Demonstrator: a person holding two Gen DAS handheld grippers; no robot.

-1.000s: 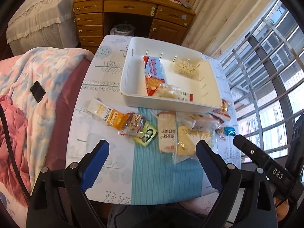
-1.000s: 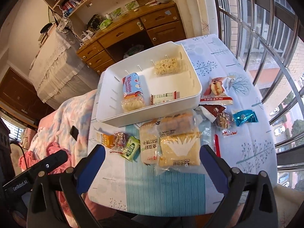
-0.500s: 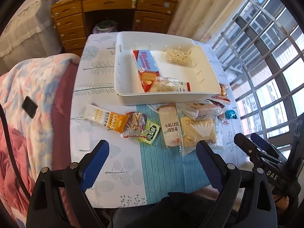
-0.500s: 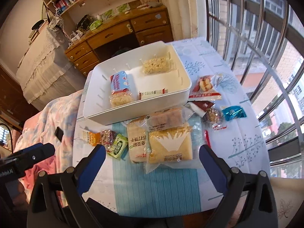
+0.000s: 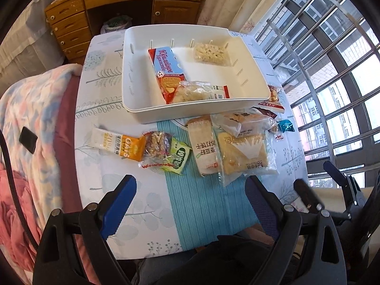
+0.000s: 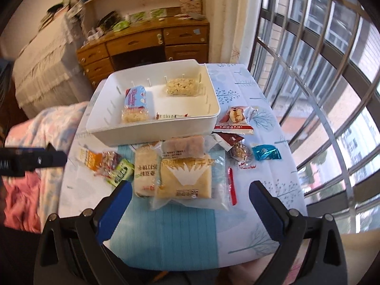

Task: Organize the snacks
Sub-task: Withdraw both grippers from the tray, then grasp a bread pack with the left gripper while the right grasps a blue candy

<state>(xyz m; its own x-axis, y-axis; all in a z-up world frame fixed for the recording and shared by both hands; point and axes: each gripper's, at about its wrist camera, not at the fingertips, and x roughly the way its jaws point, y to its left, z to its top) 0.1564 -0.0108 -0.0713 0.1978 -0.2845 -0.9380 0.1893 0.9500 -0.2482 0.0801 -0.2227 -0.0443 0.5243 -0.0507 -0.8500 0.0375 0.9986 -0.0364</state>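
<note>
White bin (image 5: 142, 109) with four snack packs (image 5: 166, 71)

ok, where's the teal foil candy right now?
The teal foil candy lies on the table's window side in the right wrist view, outside the white bin, just right of the clear-wrapped nut cluster.

Both wrist views overlook table (image 5: 147, 204), share tray (image 6: 152, 133).

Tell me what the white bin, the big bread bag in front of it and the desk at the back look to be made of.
White bin: likely moulded plastic, matte, with smooth rounded corners and slotted walls.
Bread bag: thin clear plastic film, glossy and crinkled; the bread shows through.
Desk: wood or wood veneer, varnished, with visible grain and a warm sheen; which one I cannot tell.
</note>
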